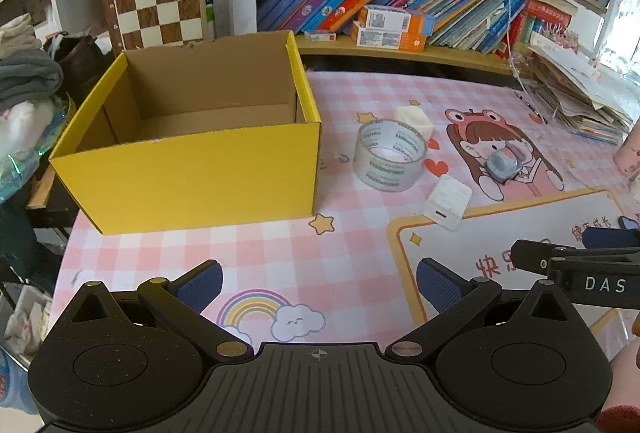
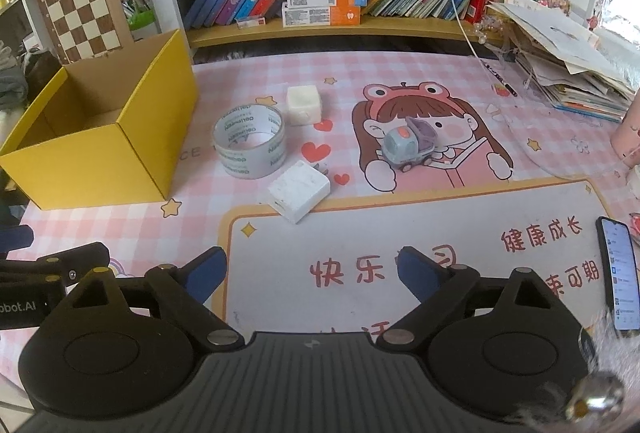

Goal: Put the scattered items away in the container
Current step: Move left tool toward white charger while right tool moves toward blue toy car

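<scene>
White charger block is seen just above the right gripper, nearer it than the left gripper; both fingers are spread, empty.

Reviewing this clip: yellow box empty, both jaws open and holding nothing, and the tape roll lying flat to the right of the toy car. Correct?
Not quite. The tape roll lies left of the toy car, nearer the yellow box, as the right wrist view shows. The rest holds.
</scene>
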Demonstrator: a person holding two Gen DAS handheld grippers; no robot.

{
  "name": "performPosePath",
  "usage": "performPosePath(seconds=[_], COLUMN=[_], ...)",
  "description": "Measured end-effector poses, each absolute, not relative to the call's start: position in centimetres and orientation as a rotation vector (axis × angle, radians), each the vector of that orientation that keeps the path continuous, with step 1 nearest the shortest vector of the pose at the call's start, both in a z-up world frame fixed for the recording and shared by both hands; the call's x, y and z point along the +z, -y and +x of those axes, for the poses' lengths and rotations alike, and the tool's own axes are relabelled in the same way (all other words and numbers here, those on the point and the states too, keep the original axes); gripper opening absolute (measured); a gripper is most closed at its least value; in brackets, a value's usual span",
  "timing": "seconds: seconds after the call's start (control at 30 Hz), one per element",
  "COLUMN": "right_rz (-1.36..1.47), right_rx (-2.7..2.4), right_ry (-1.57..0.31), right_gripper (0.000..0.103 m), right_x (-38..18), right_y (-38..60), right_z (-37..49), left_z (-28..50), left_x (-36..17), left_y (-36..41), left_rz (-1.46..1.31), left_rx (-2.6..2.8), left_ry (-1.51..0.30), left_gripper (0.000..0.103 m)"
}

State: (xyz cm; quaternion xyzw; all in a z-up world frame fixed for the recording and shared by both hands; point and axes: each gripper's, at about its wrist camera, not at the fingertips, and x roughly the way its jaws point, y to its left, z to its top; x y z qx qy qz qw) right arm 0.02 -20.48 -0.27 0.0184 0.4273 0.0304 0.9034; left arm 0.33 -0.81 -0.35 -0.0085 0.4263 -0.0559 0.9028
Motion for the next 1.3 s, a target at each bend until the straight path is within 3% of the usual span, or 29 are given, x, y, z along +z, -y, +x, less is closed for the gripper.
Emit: performPosePath(seconds=[0.47,1.3], right_rz=[0.063,0.073], right_rx=[0.067,0.101], right_ry=[-0.903,-0.911], right_gripper=[0.084,0.084], right_x=[-1.4,-3.0], right_y=[23.9,29.5], right_z=[1.5,6.3], left_z=[1.6,5.2], left_x=[-1.1,-1.0], left_y=[4.3,8.9], left_rz=[-0.017,-0.019], left_rx=[-0.172,-0.126], left_ry=[-0.885,-0.842], left_gripper=[0.103,0.103])
